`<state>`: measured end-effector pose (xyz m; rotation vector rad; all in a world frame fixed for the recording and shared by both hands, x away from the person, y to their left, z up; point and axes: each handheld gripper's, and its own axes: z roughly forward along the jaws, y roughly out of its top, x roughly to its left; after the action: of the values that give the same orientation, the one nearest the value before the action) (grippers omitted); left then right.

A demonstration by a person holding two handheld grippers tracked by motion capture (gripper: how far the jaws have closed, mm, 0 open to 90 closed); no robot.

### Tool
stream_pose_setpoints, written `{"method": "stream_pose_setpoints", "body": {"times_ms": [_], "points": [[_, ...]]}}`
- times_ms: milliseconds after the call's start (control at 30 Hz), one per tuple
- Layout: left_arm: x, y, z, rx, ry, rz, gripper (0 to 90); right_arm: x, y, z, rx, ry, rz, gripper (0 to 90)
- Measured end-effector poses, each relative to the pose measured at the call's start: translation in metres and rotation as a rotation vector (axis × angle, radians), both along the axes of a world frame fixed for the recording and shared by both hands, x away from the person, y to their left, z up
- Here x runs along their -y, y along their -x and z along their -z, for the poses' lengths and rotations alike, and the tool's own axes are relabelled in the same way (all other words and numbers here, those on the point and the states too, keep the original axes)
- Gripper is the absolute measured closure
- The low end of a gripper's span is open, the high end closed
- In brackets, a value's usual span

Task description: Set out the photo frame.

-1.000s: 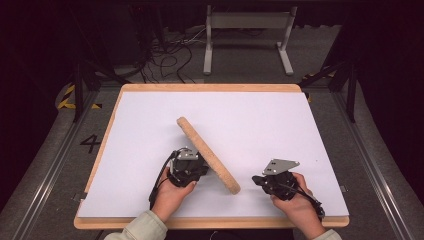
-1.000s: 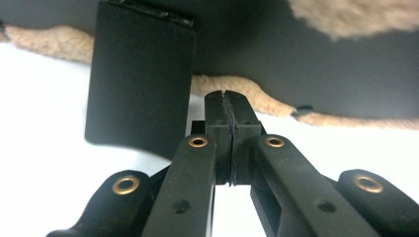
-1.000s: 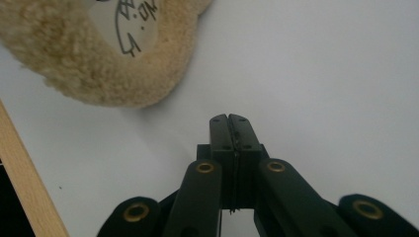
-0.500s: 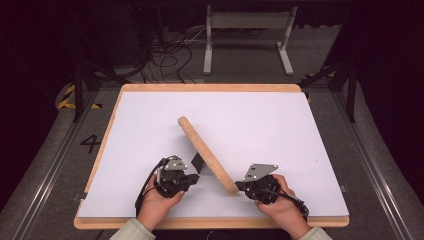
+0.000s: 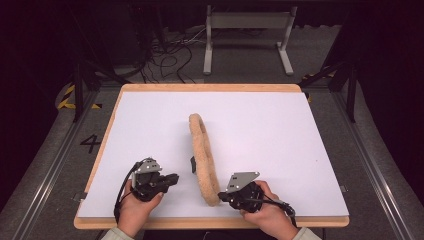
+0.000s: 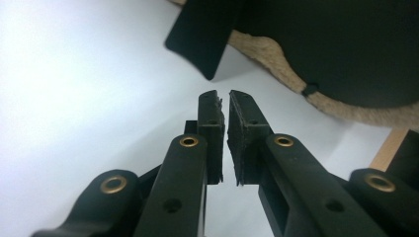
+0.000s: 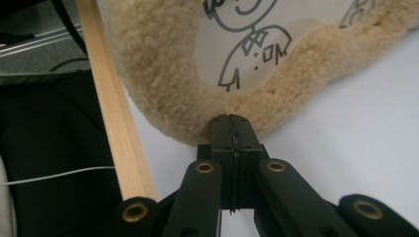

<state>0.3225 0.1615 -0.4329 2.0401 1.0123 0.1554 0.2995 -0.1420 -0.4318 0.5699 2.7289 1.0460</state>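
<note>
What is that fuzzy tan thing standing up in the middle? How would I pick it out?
Start at the white table with its wooden rim. Near its front middle a tan fleecy ring stands on edge, running away from the person. It is the one fuzzy thing there; the right gripper view shows a cartoon figure drawn inside it.

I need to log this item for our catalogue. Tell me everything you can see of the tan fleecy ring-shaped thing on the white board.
The tan fleecy ring-shaped thing stands on edge on the white board, running from mid-board toward the near edge. Its rim is thick, woolly pile; the right gripper view shows a pale inner panel printed with a black cartoon figure. A black tab juts from its left side. The right gripper is shut on its near rim; the left gripper stands apart from it.
</note>
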Motion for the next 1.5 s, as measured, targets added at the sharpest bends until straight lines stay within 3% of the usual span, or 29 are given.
{"method": "stream_pose_setpoints", "body": {"times_ms": [233, 400, 767, 1000, 1267, 1433, 1500], "points": [[-0.016, 0.005, 0.002, -0.023, 0.011, -0.044, 82.4, -0.018, -0.002, 0.002, -0.028, -0.022, -0.049, 90.0], [-0.028, 0.007, 0.001, 0.000, 0.013, -0.070, 81.4, -0.033, -0.004, 0.004, -0.036, -0.032, -0.081, 90.0], [-0.047, 0.012, 0.000, 0.004, 0.022, -0.126, 81.3, -0.061, -0.011, 0.009, -0.053, -0.062, -0.104, 90.0], [-0.056, 0.015, 0.001, 0.004, 0.015, -0.183, 80.7, -0.077, -0.014, 0.011, -0.035, -0.073, -0.108, 90.0], [-0.058, 0.016, 0.001, 0.023, 0.002, -0.192, 79.2, -0.088, -0.016, 0.014, -0.016, -0.091, -0.092, 90.0], [-0.061, 0.017, 0.000, 0.029, 0.020, -0.213, 76.5, -0.094, -0.017, 0.016, 0.012, -0.095, -0.074, 90.0], [-0.062, 0.017, 0.001, 0.037, 0.012, -0.219, 74.7, -0.095, -0.018, 0.016, -0.002, -0.103, -0.061, 89.8]]}}
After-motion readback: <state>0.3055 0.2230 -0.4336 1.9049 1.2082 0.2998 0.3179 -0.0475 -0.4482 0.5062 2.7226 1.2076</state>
